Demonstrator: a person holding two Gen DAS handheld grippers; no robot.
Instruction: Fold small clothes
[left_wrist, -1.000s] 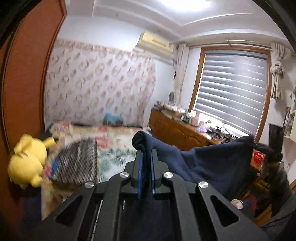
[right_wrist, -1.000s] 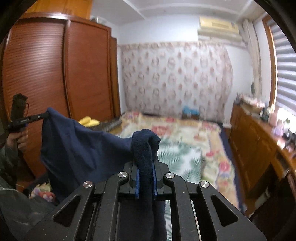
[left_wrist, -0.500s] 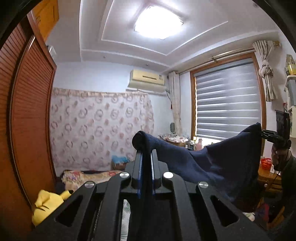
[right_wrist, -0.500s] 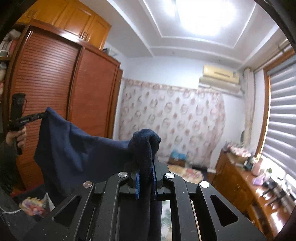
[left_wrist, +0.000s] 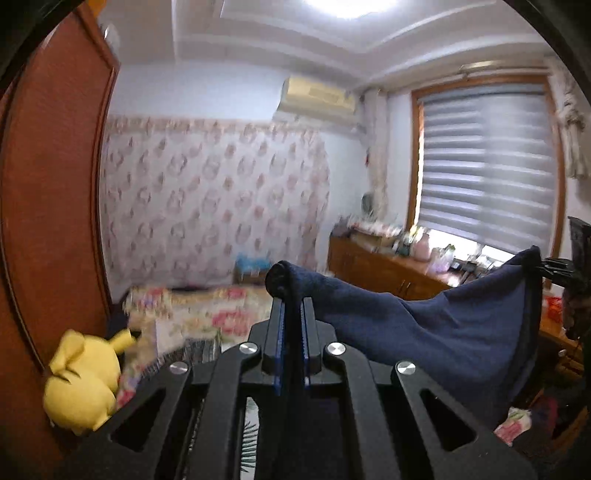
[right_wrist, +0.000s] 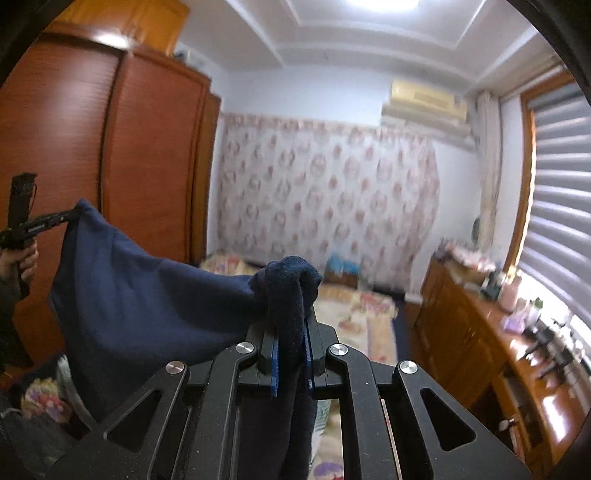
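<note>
Both views are motion-blurred, so the bed (left_wrist: 207, 314) and the dresser clutter at right stay indistinct. The navy garment (left_wrist: 443, 332) hangs in mid-air, its lower edge cut off behind the gripper frames. The left tongs (left_wrist: 290, 325) are clamped on one bunched corner at lower centre; the right tongs (right_wrist: 291, 339) are likewise closed on the opposite corner.

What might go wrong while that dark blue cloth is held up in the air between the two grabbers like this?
Each gripper, left and right, pinches only a bunched corner of the navy garment, so a corner could slip free. The cloth sags between them, so it may land wrinkled on the bed.
</note>
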